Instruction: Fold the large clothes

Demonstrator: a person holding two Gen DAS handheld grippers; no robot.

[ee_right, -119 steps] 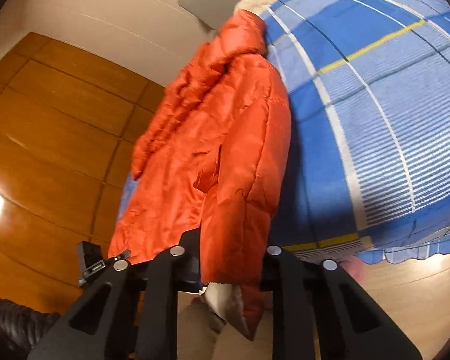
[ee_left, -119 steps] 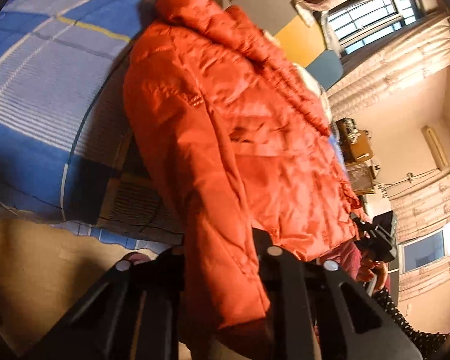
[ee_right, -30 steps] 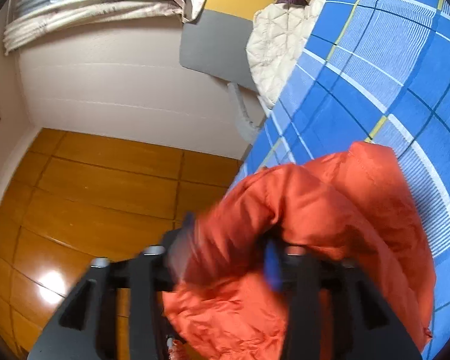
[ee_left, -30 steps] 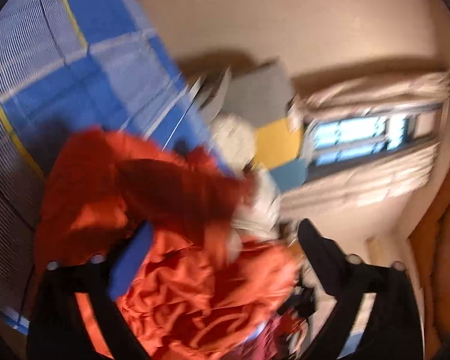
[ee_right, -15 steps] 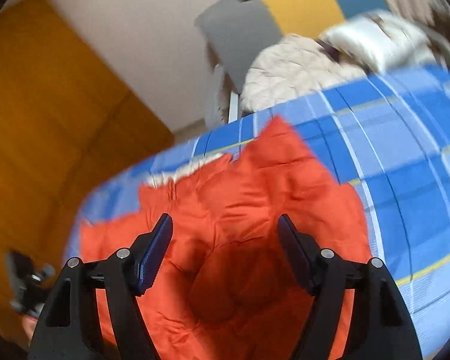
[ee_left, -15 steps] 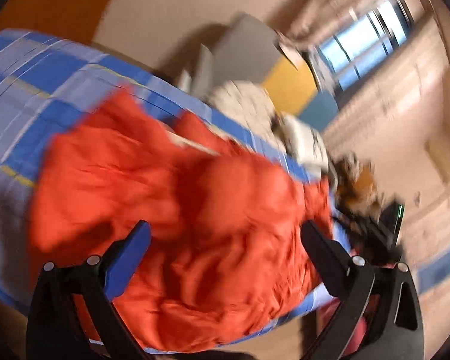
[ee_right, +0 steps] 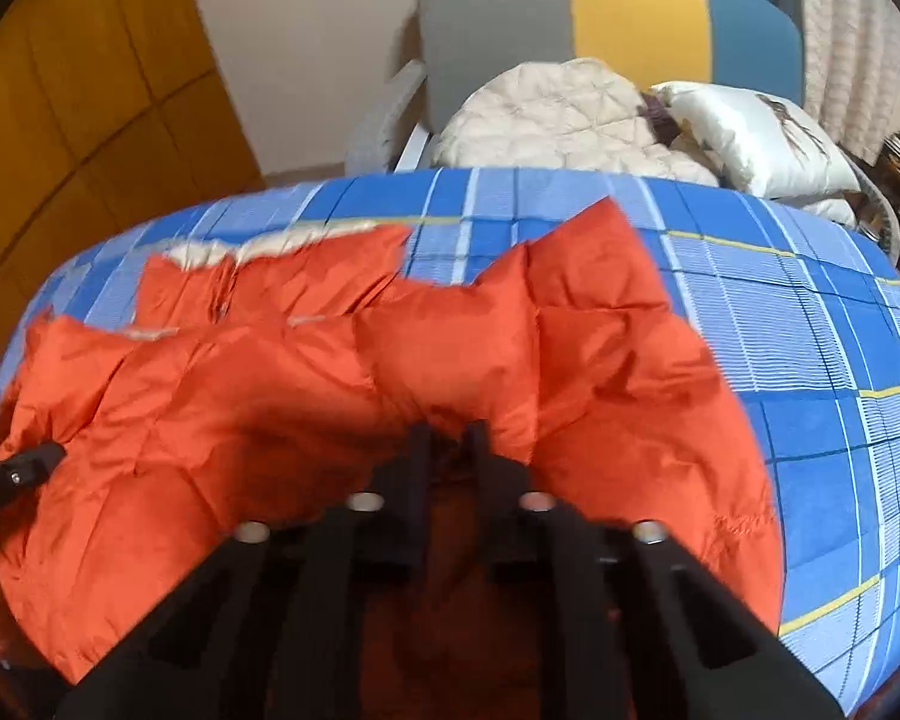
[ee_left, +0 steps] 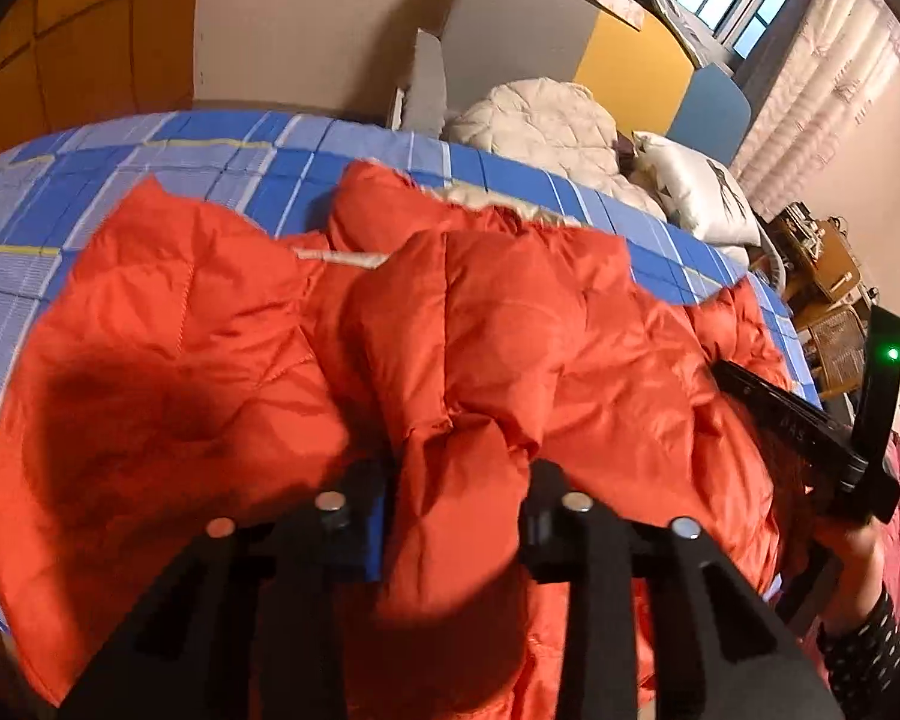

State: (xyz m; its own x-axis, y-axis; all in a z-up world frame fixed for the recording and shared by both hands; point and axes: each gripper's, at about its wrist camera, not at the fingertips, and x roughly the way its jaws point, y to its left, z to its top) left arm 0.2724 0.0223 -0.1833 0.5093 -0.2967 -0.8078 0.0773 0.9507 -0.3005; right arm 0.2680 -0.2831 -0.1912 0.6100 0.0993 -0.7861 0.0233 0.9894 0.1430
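An orange puffer jacket (ee_left: 222, 360) lies spread and rumpled on a bed with a blue checked sheet (ee_left: 222, 174). My left gripper (ee_left: 459, 480) is shut on a thick fold of the jacket at its near edge. The jacket also fills the right wrist view (ee_right: 270, 396). My right gripper (ee_right: 449, 450) is shut on a fold of the jacket near the bed's front edge, jaws almost together. The right gripper's body (ee_left: 810, 438) shows at the right of the left wrist view, and the left gripper's tip (ee_right: 12, 468) at the left edge of the right wrist view.
A cream quilted jacket (ee_right: 558, 120) and a white pillow (ee_right: 756, 138) lie past the bed's far edge. A grey chair (ee_right: 486, 42) stands behind them by the wall. Wicker furniture (ee_left: 828, 276) stands at the right. Bare blue sheet (ee_right: 810, 360) lies right of the jacket.
Four seconds ago both grippers held the jacket hanging up. They let it down onto the bed and opened. Both have now closed on folds at its near edge.
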